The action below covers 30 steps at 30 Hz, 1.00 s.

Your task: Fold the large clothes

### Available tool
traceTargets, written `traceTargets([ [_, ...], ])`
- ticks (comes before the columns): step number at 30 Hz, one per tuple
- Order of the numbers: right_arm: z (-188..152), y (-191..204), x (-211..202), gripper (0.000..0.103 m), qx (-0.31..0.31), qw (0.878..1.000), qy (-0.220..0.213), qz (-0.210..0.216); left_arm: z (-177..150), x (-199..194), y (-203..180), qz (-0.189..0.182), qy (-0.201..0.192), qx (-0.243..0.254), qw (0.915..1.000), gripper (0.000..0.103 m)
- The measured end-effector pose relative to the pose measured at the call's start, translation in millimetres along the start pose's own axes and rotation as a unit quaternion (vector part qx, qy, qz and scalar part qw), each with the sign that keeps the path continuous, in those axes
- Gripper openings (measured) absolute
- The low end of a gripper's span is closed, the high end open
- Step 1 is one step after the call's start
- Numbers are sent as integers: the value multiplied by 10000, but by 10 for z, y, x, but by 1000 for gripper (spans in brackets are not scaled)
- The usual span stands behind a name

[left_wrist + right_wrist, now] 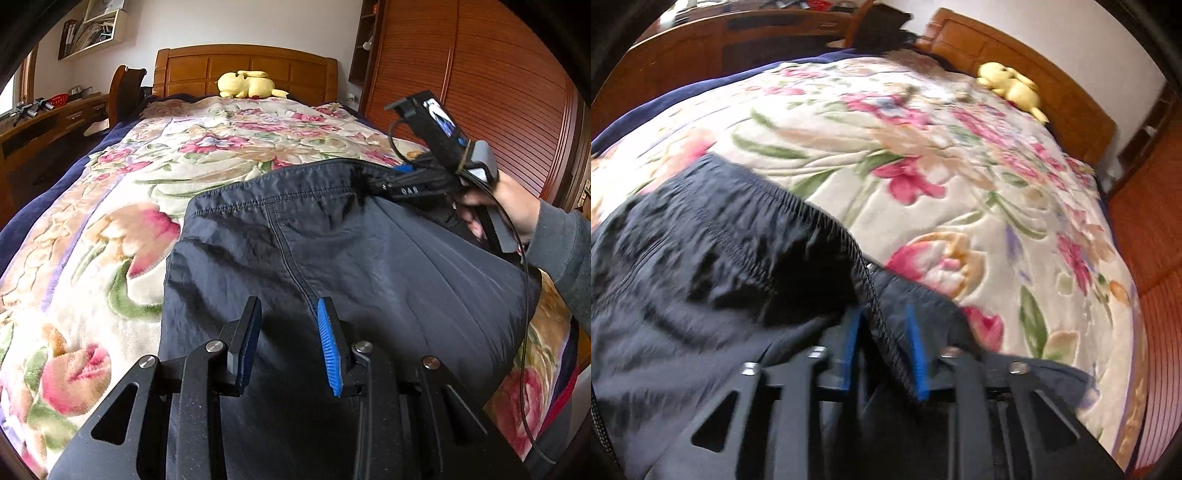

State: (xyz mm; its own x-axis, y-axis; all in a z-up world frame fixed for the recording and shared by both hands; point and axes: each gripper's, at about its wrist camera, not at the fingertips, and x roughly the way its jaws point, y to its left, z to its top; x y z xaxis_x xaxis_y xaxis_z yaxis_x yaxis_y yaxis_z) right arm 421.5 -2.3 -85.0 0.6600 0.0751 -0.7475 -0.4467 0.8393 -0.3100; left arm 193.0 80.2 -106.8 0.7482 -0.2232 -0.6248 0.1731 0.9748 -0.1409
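Straddling the gathered waistband of dark navy nylon trousers (720,258) at lower centre, right hand-held gripper (884,350) half-open, presumably for folding; left hand-held gripper (288,343) narrow, empty.

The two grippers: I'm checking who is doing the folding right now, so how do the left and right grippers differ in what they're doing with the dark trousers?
The left gripper hovers over the middle of the trousers with nothing between its jaws; the right gripper has the waistband edge between its jaws. The left sits near the centre seam, the right at the waistband's corner. Both have blue pads and point down at the bed.
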Motion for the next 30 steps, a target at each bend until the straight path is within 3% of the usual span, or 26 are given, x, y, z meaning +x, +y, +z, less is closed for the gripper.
traceTargets([
  [2, 8, -88, -44, 62, 303, 9995, -124, 35, -6, 0, -15, 0, 3, 29, 10000, 32],
  [4, 1, -217, -97, 65, 551, 9982, -207, -58, -12, 1, -18, 1, 8, 51, 10000, 32],
  [11, -297, -719, -246, 66, 931, 9938, -212, -572, -10, 16, -6, 16, 30, 53, 10000, 32],
  [16, -707, -1146, -23, 66, 1478, 9865, 322, -634, -18, 54, -41, 47, 74, 112, 9999, 32],
  [22, -1105, -1401, 407, 66, 1989, 9747, 964, -339, -33, 100, -51, 88, 149, 122, 9998, 32],
  [26, -1253, -1632, 618, 66, 2512, 9618, 1055, 285, -41, 118, -52, 104, 179, 120, 9997, 32],
  [30, -1275, -1712, 711, 66, 2611, 9599, 959, 352, -49, 132, -61, 114, 202, 123, 9997, 32],
])
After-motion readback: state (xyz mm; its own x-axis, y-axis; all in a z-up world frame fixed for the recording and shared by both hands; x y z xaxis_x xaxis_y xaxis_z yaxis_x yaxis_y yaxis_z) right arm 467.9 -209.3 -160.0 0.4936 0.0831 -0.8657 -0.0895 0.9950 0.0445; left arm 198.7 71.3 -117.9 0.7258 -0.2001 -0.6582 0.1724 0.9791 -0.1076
